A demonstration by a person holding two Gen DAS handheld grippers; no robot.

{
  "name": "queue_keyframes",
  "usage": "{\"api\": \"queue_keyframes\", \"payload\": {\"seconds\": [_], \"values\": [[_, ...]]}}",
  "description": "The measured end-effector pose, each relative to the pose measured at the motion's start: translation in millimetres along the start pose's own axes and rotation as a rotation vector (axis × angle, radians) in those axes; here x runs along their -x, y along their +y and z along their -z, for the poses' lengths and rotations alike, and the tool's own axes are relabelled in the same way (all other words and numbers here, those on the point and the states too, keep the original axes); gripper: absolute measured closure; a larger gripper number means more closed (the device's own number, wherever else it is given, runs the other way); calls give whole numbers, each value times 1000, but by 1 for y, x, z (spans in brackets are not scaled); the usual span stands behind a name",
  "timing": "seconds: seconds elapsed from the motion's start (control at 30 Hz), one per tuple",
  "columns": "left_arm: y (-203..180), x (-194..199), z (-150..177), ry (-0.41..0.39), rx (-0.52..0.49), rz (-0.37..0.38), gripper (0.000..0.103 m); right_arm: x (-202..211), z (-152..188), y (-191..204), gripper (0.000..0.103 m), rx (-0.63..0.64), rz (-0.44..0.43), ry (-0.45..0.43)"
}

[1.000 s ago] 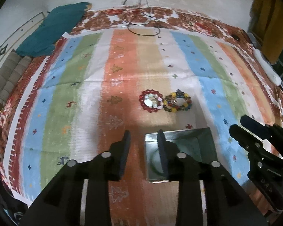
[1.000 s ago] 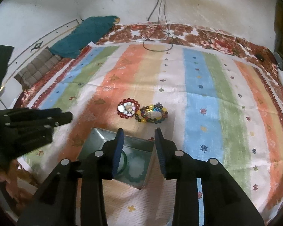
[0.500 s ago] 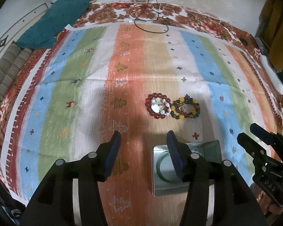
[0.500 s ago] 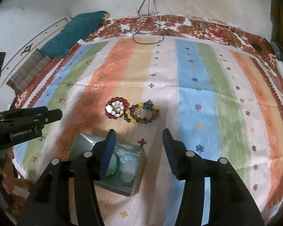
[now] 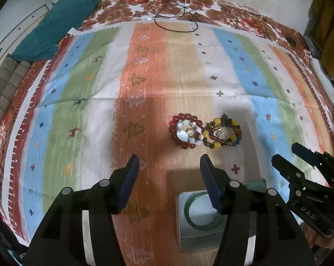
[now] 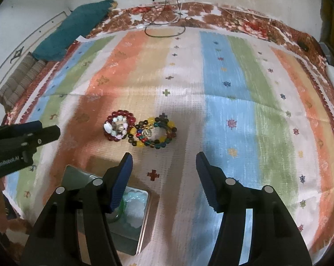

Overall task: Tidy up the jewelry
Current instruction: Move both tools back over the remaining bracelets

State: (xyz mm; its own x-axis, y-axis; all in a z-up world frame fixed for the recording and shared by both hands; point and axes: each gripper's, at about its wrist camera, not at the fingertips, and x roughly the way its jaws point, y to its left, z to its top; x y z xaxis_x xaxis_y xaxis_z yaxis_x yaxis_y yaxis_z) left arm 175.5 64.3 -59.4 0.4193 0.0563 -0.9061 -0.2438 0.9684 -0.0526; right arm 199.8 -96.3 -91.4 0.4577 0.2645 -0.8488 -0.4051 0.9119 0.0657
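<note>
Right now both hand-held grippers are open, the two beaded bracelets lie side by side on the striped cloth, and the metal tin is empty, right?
Not quite: the metal tin is not empty. The right wrist view shows a green bangle and a pale beaded bracelet inside it. The rest holds: the left hand-held gripper and right hand-held gripper are open, and the red bracelet and multicoloured bracelet lie side by side on the striped cloth.
</note>
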Motion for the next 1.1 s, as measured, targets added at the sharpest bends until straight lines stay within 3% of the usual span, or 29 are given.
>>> {"api": "queue_keyframes", "payload": {"seconds": [0.67,0.8,1.1], "values": [[-1,-49,-28,74,9,6,42,-42,-17,-2,43,0,12,73],[0,-60,-33,85,-2,-20,42,-51,-19,0,43,9,7,96],[0,-76,-39,115,-5,13,42,-66,-25,-2,43,8,21,120]]}}
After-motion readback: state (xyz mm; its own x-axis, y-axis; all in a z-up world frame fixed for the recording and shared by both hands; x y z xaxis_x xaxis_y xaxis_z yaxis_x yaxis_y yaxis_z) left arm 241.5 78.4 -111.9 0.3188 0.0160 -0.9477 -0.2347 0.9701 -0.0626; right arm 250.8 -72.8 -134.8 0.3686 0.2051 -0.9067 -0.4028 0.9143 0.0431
